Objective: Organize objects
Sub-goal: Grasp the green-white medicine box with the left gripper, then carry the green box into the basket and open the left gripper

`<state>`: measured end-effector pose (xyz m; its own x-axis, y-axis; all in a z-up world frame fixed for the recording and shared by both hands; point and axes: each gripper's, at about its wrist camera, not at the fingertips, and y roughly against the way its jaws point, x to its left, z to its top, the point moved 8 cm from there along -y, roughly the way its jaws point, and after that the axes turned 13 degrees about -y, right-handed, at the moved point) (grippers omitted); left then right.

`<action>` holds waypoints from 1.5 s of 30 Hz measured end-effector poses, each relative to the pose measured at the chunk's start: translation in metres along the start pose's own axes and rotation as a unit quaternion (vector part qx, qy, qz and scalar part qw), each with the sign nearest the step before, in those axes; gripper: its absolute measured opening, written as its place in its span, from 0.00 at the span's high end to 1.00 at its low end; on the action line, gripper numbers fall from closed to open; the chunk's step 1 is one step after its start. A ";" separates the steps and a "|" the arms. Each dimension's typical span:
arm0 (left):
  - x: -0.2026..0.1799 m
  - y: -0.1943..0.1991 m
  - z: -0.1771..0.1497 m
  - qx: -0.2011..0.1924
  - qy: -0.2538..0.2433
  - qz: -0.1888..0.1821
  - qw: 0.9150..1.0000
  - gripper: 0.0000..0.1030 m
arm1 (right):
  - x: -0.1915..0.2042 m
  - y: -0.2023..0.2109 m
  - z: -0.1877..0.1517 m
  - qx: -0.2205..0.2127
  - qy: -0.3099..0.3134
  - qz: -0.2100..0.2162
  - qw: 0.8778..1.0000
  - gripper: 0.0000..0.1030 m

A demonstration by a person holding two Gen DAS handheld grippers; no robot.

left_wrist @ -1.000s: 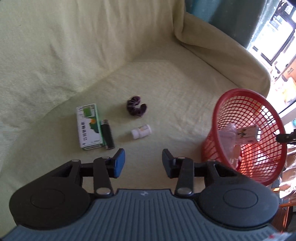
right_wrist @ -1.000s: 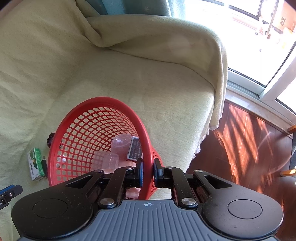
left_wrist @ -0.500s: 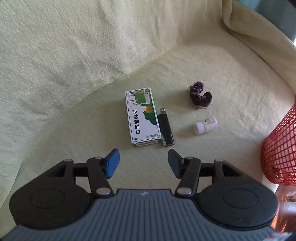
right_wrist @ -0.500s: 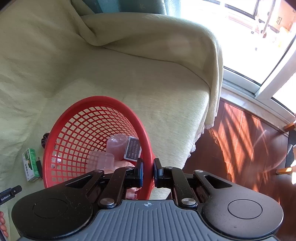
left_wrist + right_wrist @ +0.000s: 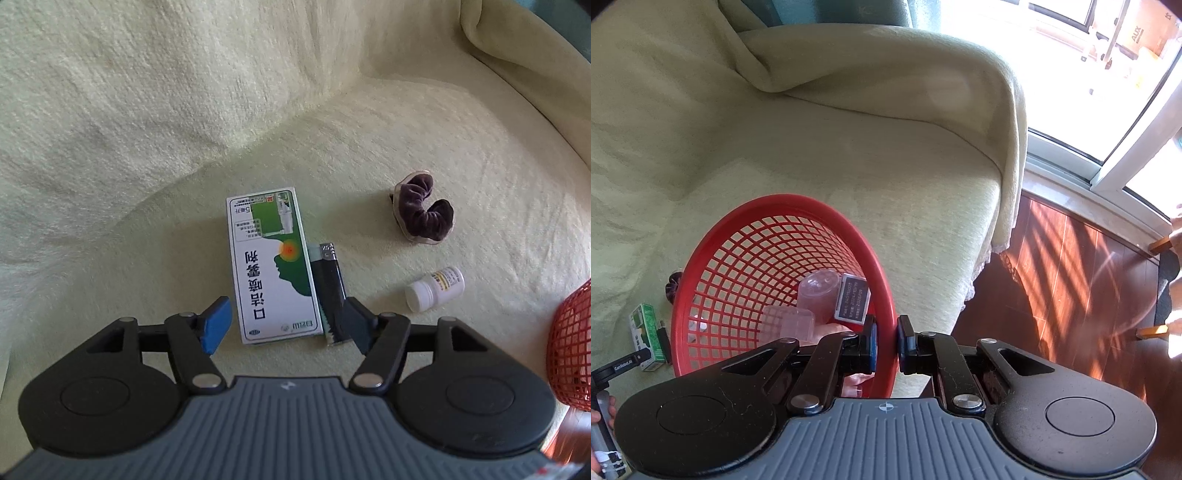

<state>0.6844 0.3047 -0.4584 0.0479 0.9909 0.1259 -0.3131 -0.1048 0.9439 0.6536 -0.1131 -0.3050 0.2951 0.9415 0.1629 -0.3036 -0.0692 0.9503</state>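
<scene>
Two fingers of the left gripper (image 5: 286, 323) now straddle the near end of the box (image 5: 273, 266) and lighter (image 5: 330, 291), jaws wide apart, closer than half a second ago; the right gripper (image 5: 886, 343) stays clamped on the basket (image 5: 746, 218) rim. Box print is Chinese; its text cannot be read; bottle (image 5: 436, 288) and scrunchie (image 5: 423, 214) lie to the right.

Bright daylight from window (image 5: 1108, 55) — overexposed glare there; fisheye bending at edges — focus sharp.

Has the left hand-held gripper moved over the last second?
Yes. The left hand-held gripper has closed in on the green medicine box, which now sits between its open fingers with the lighter, and away from the red basket.
</scene>
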 end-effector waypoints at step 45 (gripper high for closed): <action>-0.020 0.053 -0.088 0.019 0.018 -0.048 0.999 0.52 | 0.004 0.004 -0.009 -0.001 0.015 0.015 1.000 0.92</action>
<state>0.5836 0.2864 -0.4372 0.0406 0.9989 0.0243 -0.2731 -0.0123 0.9619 0.6459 -0.1064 -0.3029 0.2592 0.9481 0.1840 -0.3143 -0.0973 0.9443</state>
